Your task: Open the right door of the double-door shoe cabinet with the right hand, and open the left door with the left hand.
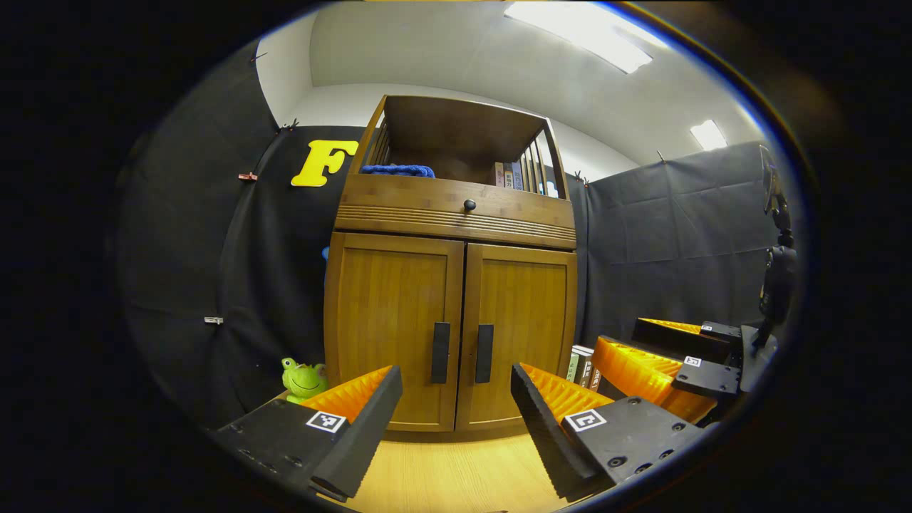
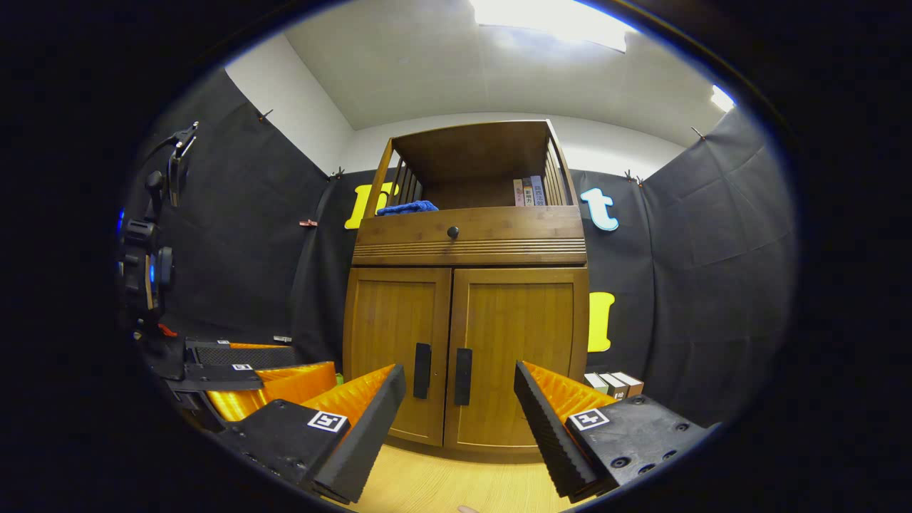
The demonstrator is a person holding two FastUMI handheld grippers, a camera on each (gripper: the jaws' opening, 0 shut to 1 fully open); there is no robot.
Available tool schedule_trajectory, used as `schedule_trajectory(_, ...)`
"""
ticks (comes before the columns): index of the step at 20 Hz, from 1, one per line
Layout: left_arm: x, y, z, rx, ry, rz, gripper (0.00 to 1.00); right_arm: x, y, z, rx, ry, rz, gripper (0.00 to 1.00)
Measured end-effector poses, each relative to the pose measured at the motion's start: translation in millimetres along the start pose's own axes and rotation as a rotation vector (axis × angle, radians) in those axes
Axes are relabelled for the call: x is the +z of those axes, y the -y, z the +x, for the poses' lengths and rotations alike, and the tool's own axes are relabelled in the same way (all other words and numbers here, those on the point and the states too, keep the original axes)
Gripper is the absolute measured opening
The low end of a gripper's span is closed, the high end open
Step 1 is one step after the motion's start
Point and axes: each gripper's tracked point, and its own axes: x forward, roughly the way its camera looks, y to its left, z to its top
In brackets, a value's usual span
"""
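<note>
I find the shoe cabinet standing upright on the pale wood floor against the black cloth wall, directly ahead of both cameras. Its left door and right door are both shut, flush with each other, and their two dark vertical handles, the left handle and the right handle, sit side by side at the centre seam. Above the doors I note a drawer front with a small dark knob, and above that an open shelf holding a blue cloth at the left and a few upright books at the right.

The left hand-held gripper is spread wide with nothing between its fingers; in the left gripper view the two handles show in the gap, well apart from the fingertips. The right hand-held gripper is likewise wide open and holds nothing, and it too is short of the cabinet, with both handles framed between its fingers in the right gripper view. The two grippers are side by side.

On the floor at the cabinet's left I see a green frog toy. At its right, a few small boxes stand near the wall. A camera on a stand is at the left edge of the right gripper view.
</note>
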Motion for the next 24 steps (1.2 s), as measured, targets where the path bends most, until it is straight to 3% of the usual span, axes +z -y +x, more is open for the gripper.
schedule_trajectory(10,4.1,-27.5,-28.6,0.066,0.006,-0.002,0.95,-15.6,-8.5,35.5,0.017,-0.021,0.028,0.97)
schedule_trajectory(18,1.6,-60.2,-51.1,0.139,-0.01,0.0,0.95,-45.7,-13.2,94.7,0.004,-0.044,0.021,0.97)
schedule_trajectory(24,-1.1,-71.8,-62.2,0.152,-0.03,0.012,0.95,-78.1,-13.9,147.1,-0.023,-0.095,0.036,0.96)
